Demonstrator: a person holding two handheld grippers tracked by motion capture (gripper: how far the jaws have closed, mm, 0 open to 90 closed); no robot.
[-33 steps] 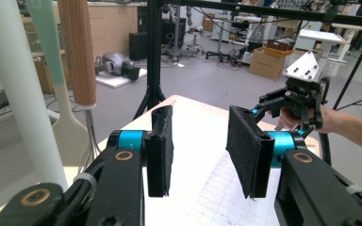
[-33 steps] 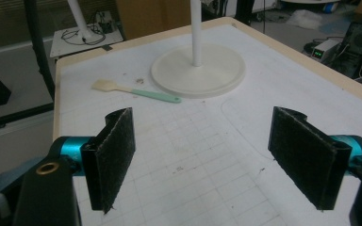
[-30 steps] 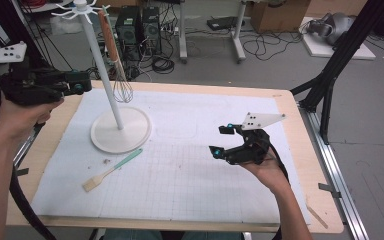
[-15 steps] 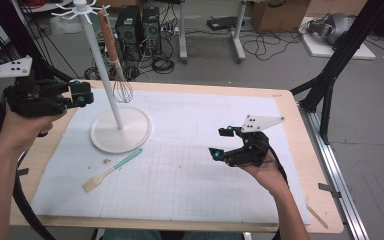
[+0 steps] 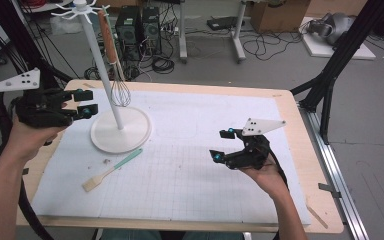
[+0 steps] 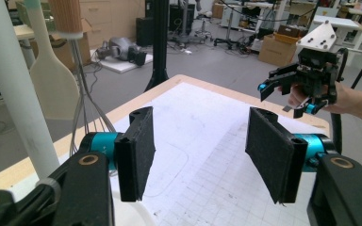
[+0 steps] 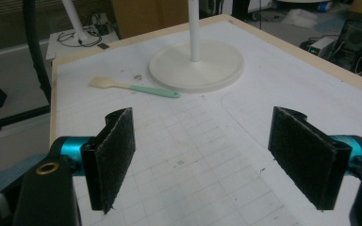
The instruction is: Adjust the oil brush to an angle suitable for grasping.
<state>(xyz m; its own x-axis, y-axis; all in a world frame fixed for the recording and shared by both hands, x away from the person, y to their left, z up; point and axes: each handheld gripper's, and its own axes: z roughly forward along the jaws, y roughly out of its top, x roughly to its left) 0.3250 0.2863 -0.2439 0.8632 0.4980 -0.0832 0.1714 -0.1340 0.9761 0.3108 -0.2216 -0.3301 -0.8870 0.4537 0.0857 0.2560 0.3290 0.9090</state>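
Whisk hangs on stand; left gripper fingers just opening, empty; right gripper released.

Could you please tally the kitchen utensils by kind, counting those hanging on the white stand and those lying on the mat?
Metal wire whisk with a wooden handle, hanging on the white stand: 1
Pale wooden spatula, hanging on the stand: 1
Small spatula with a mint-green handle, lying on the white mat: 1
Total: 3 utensils
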